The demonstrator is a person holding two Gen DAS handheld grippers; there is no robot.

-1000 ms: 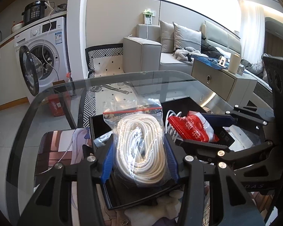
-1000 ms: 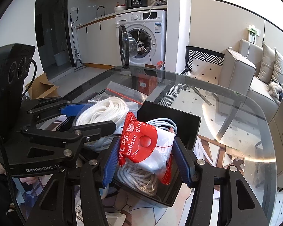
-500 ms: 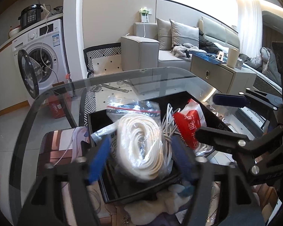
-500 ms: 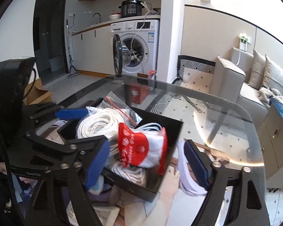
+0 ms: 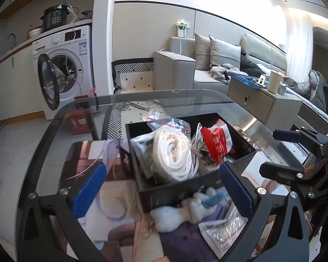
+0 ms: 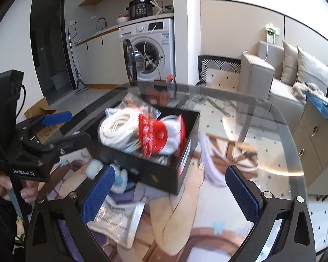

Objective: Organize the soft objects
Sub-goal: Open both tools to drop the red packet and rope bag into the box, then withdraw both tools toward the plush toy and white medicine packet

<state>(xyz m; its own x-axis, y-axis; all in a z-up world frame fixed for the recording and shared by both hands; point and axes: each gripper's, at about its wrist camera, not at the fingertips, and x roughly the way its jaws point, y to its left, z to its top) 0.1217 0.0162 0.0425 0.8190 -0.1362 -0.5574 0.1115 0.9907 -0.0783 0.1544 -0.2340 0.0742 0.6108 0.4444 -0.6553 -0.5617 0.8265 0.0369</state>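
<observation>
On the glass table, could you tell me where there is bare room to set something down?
Bare glass lies right of the black box toward the table's far rim. The box is packed, and the plush toy and flat packet crowd its near side.

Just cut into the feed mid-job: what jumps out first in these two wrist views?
The black box in the middle of the glass table, crammed with a bagged coil of white rope and a red-and-white packet. Both the left gripper and the right gripper stand wide open, jaws just opened, with nothing pressed between their blue pads. A small white plush toy lies on the table just in front of the box.
</observation>
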